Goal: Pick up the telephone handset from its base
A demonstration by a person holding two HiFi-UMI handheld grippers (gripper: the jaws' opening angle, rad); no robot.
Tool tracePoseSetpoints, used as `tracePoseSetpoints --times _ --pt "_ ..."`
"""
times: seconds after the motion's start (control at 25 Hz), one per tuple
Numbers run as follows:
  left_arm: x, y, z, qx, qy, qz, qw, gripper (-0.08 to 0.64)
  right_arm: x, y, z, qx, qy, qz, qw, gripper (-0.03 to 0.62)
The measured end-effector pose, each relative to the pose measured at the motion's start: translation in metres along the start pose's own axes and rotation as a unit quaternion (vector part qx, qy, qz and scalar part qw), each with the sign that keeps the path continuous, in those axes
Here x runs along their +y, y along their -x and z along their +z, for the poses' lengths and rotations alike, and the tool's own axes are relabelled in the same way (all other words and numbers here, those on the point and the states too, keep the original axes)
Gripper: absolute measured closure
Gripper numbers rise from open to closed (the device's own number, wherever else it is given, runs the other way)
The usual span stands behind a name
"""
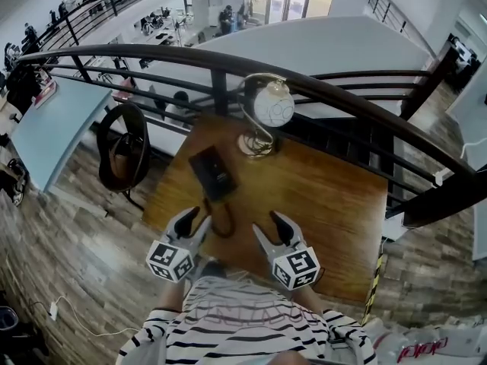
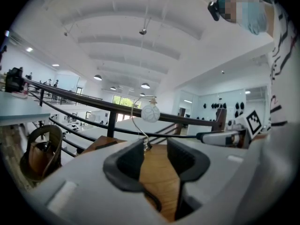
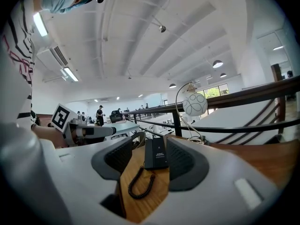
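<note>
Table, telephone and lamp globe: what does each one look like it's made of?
Table: wood or wood veneer, warm brown with faint grain and a soft sheen. Telephone: black plastic, likely matte, as it shows little glare; its coiled cord looks rubbery. Lamp globe: white with thin dark lines; glass, paper or plastic, I can't tell. Its curved stand looks like brass-toned metal.

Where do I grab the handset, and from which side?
Probably mid-length, across its two long edges, coming from the near end with the right gripper: the handset lies lengthwise, pointing away, and the coiled cord trails off its near end.
</note>
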State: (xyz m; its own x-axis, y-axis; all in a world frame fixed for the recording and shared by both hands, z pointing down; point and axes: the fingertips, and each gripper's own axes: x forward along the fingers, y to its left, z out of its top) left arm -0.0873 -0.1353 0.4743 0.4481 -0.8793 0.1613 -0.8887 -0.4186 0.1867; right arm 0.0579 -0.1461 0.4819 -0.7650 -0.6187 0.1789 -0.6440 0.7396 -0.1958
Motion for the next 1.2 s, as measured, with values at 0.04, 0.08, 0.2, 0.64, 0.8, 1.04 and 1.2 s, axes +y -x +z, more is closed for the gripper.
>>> tracePoseSetpoints --times 0.04,0.08,0.2,0.64,0.8,1.04,1.2 --pt "0.01 -0.003 0.002 0.002 0.0 -0.001 1.0 0.402 -0.001 -0.009 0.001 0.001 0.0 -0.002 1.0 0.377" --pt "0.019 -0.006 0.004 0.003 -0.001 -0.001 1.0 0.402 -0.002 -0.019 0.002 0.002 0.001 -0.003 1.0 0.377" --pt "0.05 -0.017 0.01 0.008 0.0 0.0 1.0 0.402 -0.006 -0.05 0.005 0.003 0.01 -0.006 1.0 0.377" --pt "0.134 -0.072 0.007 0.019 0.018 -0.01 0.9996 0.402 -0.02 -0.142 -0.001 0.031 0.052 -0.001 0.998 0.377" --pt "0.153 -0.088 -0.007 0.031 0.033 -0.01 0.9989 0.402 -0.027 -0.163 -0.011 0.048 0.073 -0.001 0.996 0.377" --pt "0.187 -0.11 -0.038 0.057 0.075 -0.003 0.9955 0.396 -0.044 -0.198 -0.034 0.088 0.103 -0.004 0.991 0.381" --pt "0.213 -0.125 -0.062 0.073 0.113 0.001 0.9909 0.391 -0.054 -0.229 -0.052 0.107 0.131 -0.006 0.986 0.393"
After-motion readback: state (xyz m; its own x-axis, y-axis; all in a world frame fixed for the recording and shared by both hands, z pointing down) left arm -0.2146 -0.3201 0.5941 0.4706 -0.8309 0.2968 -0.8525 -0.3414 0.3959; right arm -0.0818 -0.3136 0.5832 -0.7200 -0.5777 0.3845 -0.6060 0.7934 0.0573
